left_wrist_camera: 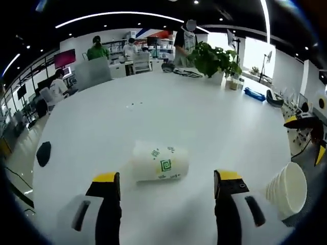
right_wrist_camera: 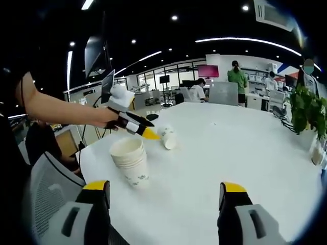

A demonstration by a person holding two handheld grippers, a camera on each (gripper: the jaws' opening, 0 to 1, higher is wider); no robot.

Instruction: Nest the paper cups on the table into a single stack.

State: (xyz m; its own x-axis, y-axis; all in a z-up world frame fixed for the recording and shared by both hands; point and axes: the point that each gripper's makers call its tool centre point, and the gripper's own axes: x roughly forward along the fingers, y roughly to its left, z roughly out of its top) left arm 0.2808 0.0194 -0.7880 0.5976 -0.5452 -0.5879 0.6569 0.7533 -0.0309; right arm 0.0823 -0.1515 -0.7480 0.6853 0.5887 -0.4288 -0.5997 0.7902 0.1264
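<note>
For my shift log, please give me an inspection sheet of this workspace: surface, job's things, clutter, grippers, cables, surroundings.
Surface: white table, mostly bare.
Job's things: stack of cups upright near the table edge; single cup lying on its side.
Clutter: dark object at the table edge; black items at the far end.
Grippers: left gripper open before the single cup; right gripper open, empty.
Cables: nothing seen on the table.
Surroundings: potted plant, office desks, people.

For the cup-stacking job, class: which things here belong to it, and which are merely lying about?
Belong: single paper cup lying on its side; stack of cups; left gripper; right gripper.

Lying about: potted plant; small dark object near the table edge.
</note>
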